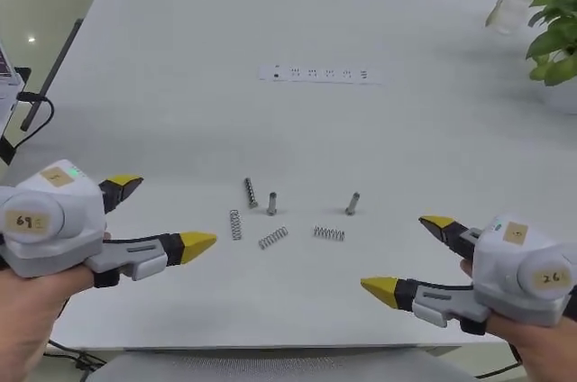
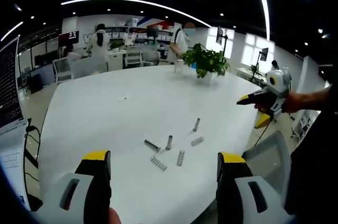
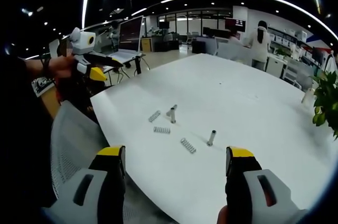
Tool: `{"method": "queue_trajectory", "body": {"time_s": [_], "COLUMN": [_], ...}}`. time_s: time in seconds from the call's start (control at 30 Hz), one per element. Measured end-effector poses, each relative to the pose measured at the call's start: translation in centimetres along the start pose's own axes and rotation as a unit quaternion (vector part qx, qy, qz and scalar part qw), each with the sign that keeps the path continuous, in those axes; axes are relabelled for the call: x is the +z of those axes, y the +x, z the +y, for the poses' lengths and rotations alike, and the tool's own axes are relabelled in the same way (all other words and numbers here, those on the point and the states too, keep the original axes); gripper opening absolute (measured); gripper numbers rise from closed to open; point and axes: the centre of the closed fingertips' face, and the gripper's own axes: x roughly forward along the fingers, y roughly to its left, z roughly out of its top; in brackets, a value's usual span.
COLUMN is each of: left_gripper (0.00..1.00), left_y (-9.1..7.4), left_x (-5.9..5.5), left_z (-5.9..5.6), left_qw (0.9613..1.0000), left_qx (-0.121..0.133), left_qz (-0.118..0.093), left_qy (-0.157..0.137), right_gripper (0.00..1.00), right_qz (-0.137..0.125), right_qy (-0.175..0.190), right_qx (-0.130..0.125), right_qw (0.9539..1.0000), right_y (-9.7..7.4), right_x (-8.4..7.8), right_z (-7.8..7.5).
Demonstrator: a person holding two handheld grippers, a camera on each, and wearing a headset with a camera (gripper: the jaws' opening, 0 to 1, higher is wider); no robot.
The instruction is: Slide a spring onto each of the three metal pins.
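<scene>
Nearest you, your left tongs (image 1: 162, 213) and right tongs (image 1: 407, 254) both hang over the near edge of the surface (image 1: 180, 85). Each is spread wide with nothing between the tips, so you're not holding anything yet. The left gripper view and right gripper view back that up: yellow tips apart, parts out in front.

Just past the tips, between the two tongs, three springs lie loose and flat: left spring (image 1: 235, 224), middle spring (image 1: 273, 238), right spring (image 1: 329, 233). None is on a pin as far as I can tell.

A bit further back sit the pins. The middle pin (image 1: 271, 204) and right pin (image 1: 352, 204) stand upright, well apart from each other. The left pin (image 1: 251, 192) looks tipped over on its side, just beside the middle one. It's too small to say more.

Progress-wise I'd call it zero out of three. All three springs need picking up and sliding on, and that tipped pin probably needs standing up or holding first.

Further off there's a power strip (image 1: 320, 74), and a plant (image 1: 550, 22) at the far right corner.
</scene>
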Motion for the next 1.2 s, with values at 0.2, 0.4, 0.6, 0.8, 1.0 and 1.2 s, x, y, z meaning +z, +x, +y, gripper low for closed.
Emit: {"method": "queue_trajectory", "body": {"time_s": [0.2,0.4,0.6,0.8,1.0,1.2], "left_gripper": [0.79,0.78,0.77,0.75,0.73,0.69], "left_y": [1.2,2.5,3.7,5.2,6.7,8.3], "left_x": [0.1,0.4,0.7,0.8,0.5,-0.2], "left_z": [0.2,0.5,1.2,2.2,3.2,4.1], "left_qw": [0.9999,0.9999,0.9999,0.9999,0.9997,0.9992], "left_qx": [-0.006,-0.010,-0.010,-0.008,-0.005,0.002], "left_qz": [0.006,0.005,0.004,0.006,0.011,0.021], "left_qy": [0.008,0.002,-0.005,-0.012,-0.019,-0.035], "right_gripper": [0.76,0.76,0.76,0.75,0.75,0.75], "right_qz": [-0.004,-0.004,-0.001,0.002,0.004,0.005], "right_qy": [0.003,0.003,0.004,0.008,0.011,0.014], "right_qx": [0.002,0.005,0.004,0.000,-0.006,-0.008], "right_qw": [1.0000,1.0000,1.0000,1.0000,0.9999,0.9999], "right_y": [0.1,0.1,0.0,-0.3,-0.5,-0.4], "right_x": [0.2,0.1,-0.2,-0.4,-0.6,-0.6], "right_z": [-0.1,0.0,-0.1,-0.3,-0.8,-0.9]}}
